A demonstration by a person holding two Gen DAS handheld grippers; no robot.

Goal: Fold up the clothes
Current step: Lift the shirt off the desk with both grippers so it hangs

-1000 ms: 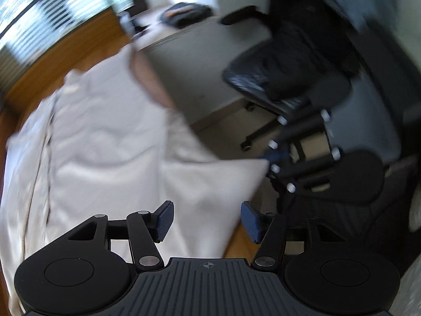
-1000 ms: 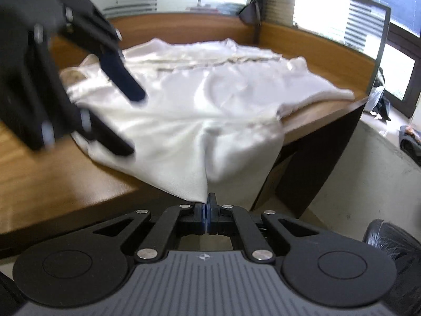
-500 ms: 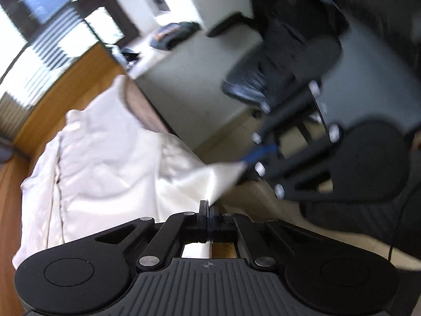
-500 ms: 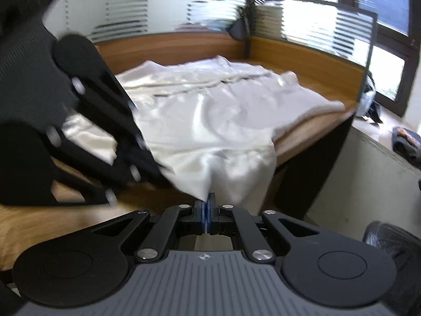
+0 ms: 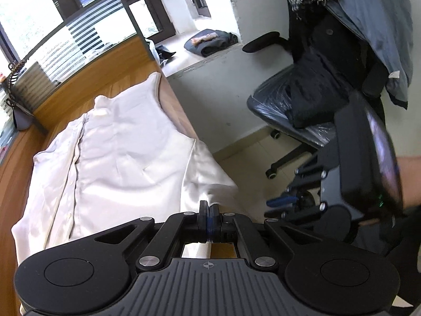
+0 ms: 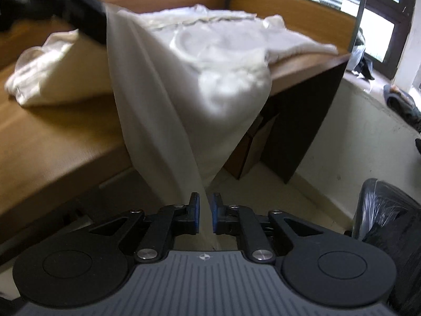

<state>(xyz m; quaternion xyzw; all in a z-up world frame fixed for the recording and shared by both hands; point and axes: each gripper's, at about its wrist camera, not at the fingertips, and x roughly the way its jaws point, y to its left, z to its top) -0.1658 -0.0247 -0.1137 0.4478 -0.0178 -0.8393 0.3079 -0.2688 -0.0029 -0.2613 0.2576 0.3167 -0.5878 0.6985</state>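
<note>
A cream button-up shirt (image 5: 118, 158) lies spread on the wooden desk (image 5: 179, 110), with one side hanging over the near edge. My left gripper (image 5: 209, 208) is shut on a corner of that hanging side, at the desk edge. In the right wrist view, blurred at the top left, the left gripper (image 6: 100, 26) holds the cloth up so the shirt (image 6: 210, 65) drapes down in a long fold. My right gripper (image 6: 205, 202) is below the desk edge, and its jaws are opening. The fold's thin tip runs between the pads without being pressed. The right gripper (image 5: 271, 208) also appears at the right of the left wrist view.
A black office chair (image 5: 302, 110) wrapped in plastic, with clothes draped over its back, stands on the tiled floor to the right; another part of a chair (image 6: 381, 223) is close by. Dark clothes (image 5: 210, 42) lie on the window ledge. A wooden partition (image 5: 92, 73) borders the desk's far side.
My left gripper has gone from open to shut on the shirt corner and lifted it slightly. My right gripper has dropped lower, and its jaws, shut before, have parted.
</note>
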